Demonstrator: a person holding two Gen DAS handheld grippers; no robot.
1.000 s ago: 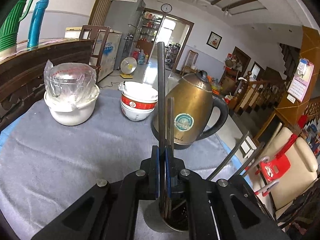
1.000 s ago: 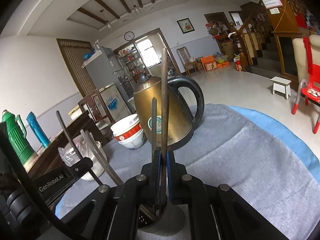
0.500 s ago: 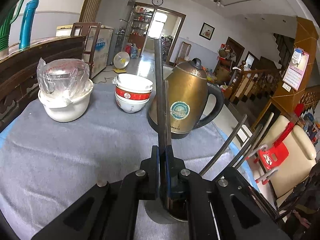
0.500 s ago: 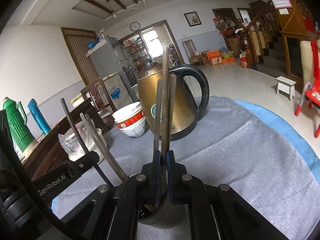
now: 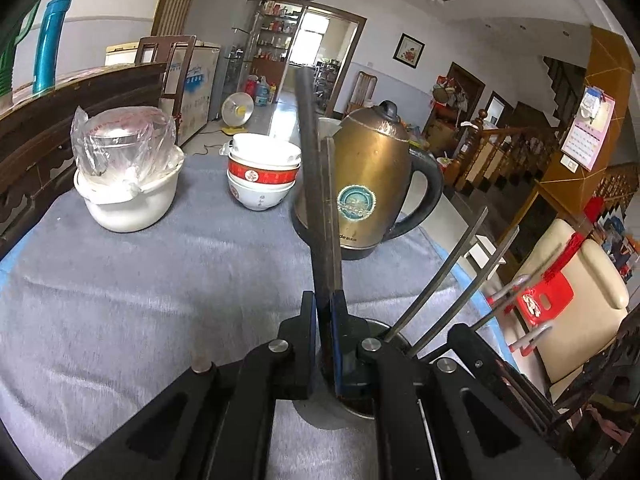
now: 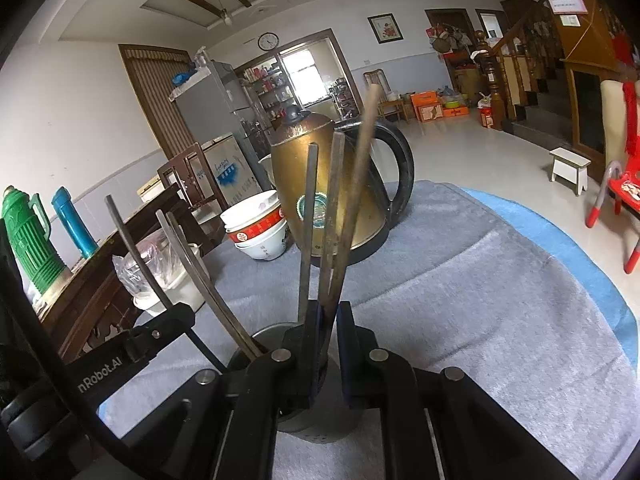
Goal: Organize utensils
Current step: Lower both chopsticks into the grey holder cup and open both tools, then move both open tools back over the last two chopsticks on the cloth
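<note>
Since the earlier frames, the right gripper [image 6: 326, 320] has been parted slightly, and its chopsticks [image 6: 352, 200] now lean loose in the metal holder [image 6: 256, 340]. A pair of chopsticks [image 5: 316, 200] is clamped upright between the closed jaws of the left gripper [image 5: 323, 308], above the same holder [image 5: 372, 326] on the grey cloth [image 5: 160, 280]. It should be lowered straight, then released, well clear of the kettle [image 5: 368, 176] and stacked bowls [image 5: 262, 176] beyond.

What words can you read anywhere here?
"nRobot.AI": on the left hand-held gripper, its start cut off.
Kettle base print and round sticker: too blurred.
Bowl red band marks: too small.
Wall calendar: too small.
Clock: numbers unreadable.
</note>
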